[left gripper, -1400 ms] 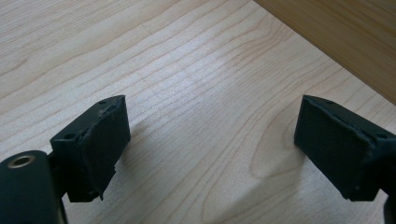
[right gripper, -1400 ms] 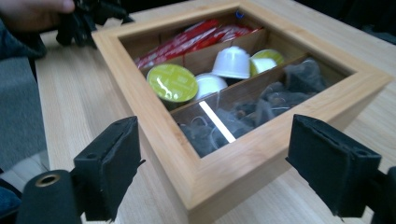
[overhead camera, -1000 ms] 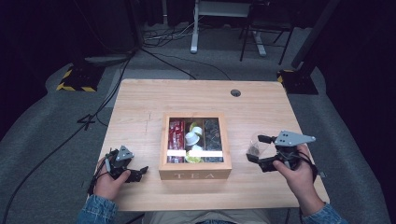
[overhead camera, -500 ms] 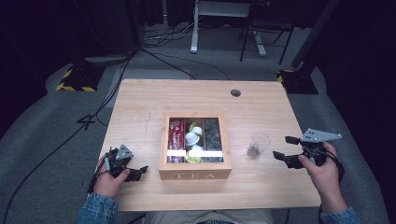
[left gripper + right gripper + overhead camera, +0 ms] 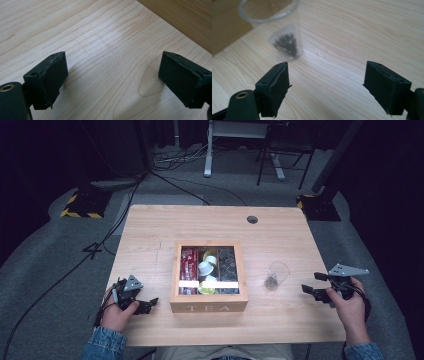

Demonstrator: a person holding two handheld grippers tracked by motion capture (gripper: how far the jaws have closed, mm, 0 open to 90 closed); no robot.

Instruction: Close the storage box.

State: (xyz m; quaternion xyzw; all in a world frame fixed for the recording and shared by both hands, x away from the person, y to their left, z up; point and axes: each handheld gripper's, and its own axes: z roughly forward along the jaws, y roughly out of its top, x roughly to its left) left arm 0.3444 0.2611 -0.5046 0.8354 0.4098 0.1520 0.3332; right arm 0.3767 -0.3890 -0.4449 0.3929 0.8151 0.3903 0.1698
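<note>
Light wooden table [image 5: 150, 227]; wooden tea box [image 5: 209, 306] at centre, clear cup [image 5: 276, 274] just right.

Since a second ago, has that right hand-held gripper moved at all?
Yes. The right hand-held gripper has drawn away from the tea box toward the table's right edge, leaving the plastic cup standing alone; its jaws, empty, have just been closing slightly.

Clear plastic cup [image 5: 276, 273] on matt pale-wood table [image 5: 210, 222].
</note>
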